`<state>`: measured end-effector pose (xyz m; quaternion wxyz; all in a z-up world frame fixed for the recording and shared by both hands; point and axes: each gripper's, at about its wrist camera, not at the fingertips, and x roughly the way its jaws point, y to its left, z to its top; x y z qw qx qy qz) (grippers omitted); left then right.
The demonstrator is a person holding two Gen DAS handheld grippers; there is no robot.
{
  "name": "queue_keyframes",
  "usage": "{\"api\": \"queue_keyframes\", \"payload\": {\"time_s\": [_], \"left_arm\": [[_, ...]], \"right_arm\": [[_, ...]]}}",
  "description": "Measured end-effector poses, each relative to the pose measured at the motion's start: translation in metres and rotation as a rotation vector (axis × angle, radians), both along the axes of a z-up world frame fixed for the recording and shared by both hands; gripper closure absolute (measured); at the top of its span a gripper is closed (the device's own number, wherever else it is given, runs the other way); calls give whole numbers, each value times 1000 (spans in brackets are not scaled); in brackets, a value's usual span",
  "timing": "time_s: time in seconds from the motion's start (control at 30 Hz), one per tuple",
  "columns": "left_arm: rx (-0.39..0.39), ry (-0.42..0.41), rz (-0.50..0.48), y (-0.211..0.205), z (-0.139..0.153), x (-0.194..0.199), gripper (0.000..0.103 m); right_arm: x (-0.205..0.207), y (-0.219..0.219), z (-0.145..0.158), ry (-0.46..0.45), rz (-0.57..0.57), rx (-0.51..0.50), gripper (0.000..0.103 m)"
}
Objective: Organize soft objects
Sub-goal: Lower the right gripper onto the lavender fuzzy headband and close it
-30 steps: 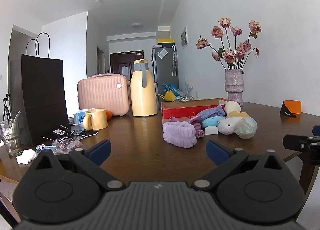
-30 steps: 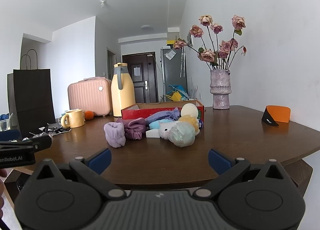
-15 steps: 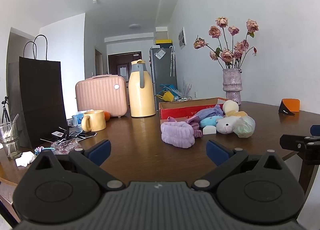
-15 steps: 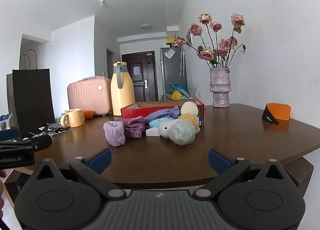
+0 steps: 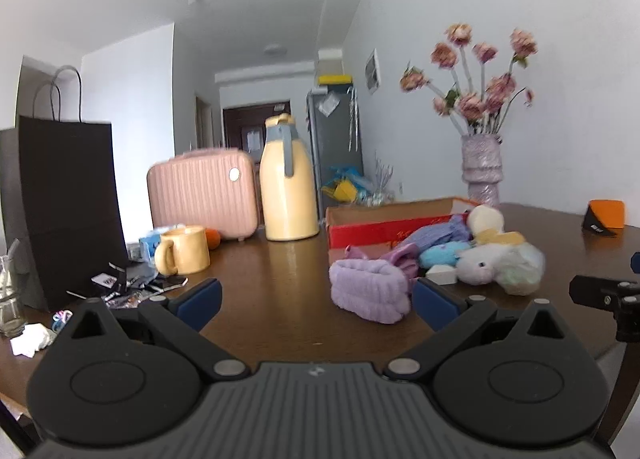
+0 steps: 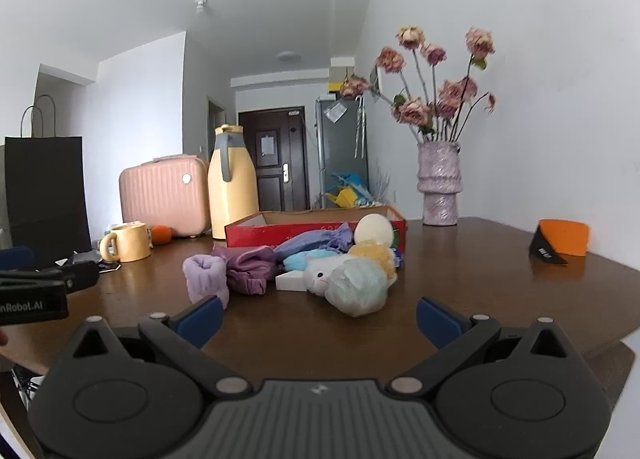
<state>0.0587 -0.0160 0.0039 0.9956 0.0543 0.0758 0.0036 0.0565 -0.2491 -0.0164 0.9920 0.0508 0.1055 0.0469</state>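
Risk, as we judge it, lies in how tightly the soft things are heaped: a pinch on one could drag its neighbours or snag the pale mesh pouf [image 6: 357,286] leaning on the white plush toy [image 6: 319,274]. Our left hand-held gripper [image 5: 316,299] and right hand-held gripper [image 6: 319,317] both stand spread wide and empty, short of the pile. The heap sits mid-bench [image 6: 460,259], touching the front of the shallow red cardboard box [image 6: 280,229]. The lilac terry roll [image 5: 370,291] looks thick and looped; it should squash easily, so a shallow grip may slip. Crumpled purple cloth [image 6: 248,269] and a small white block [image 6: 290,282] lie between roll and toy. The round cream ball [image 6: 374,230] could roll off if nudged.
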Motion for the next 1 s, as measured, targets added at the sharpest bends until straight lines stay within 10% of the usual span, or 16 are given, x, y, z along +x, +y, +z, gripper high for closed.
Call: {"api": "queue_keyframes", "payload": {"time_s": [0.3, 0.43, 0.73, 0.9, 1.0], "left_arm": [[-11, 104, -35, 28, 11, 81, 0], [-45, 165, -87, 40, 19, 126, 3], [-144, 374, -217, 55, 19, 225, 47], [-217, 514, -295, 49, 2, 262, 92], [-257, 525, -376, 48, 1, 256, 96]], "right_arm": [[82, 10, 12, 164, 208, 226, 1], [127, 38, 24, 211, 256, 239, 25], [205, 84, 11, 349, 244, 216, 72], [213, 75, 8, 374, 261, 228, 93], [211, 72, 17, 338, 249, 132, 94]]}}
